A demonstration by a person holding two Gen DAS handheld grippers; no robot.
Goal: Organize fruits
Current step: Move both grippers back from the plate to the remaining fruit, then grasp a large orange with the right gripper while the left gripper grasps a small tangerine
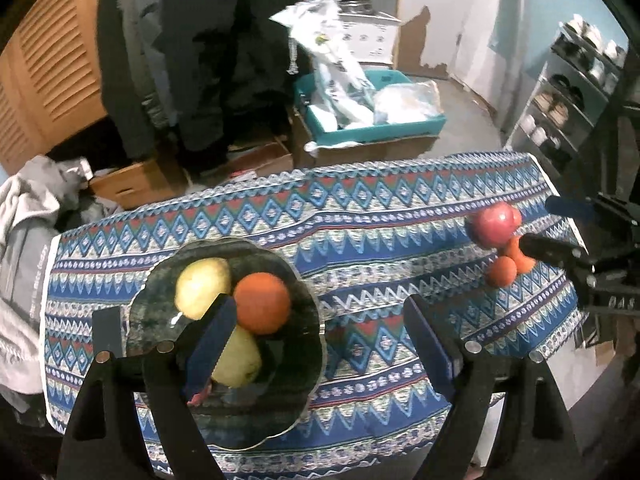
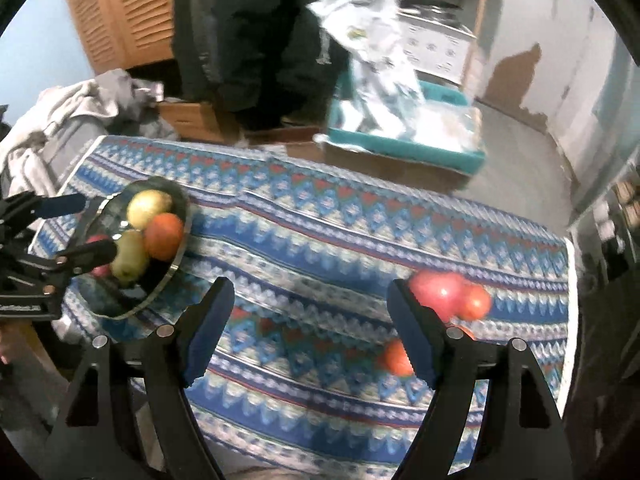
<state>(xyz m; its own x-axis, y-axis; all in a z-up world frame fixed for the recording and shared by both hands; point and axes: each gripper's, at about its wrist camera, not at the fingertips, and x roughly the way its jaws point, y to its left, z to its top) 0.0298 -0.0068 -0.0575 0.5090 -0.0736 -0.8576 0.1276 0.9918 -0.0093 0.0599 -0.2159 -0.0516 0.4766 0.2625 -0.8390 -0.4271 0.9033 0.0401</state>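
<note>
Cluttered home room, looks like storage/living space. Evidence: small table under a blue patterned woven tablecloth (image 1: pixel 360 220); orange-brown louvred wooden doors (image 1: pixel 52 68) far left; dark coats or trousers hanging (image 1: pixel 192 60) far centre; pale wooden shelf unit (image 1: pixel 352 8) behind; teal cardboard tray with white plastic bags (image 1: pixel 380 128) on brown boxes on the floor; grey metal shoe rack (image 1: pixel 568 96) far right; heap of grey clothing (image 1: pixel 28 240) left; wall paint peeling (image 1: pixel 424 48).
</note>
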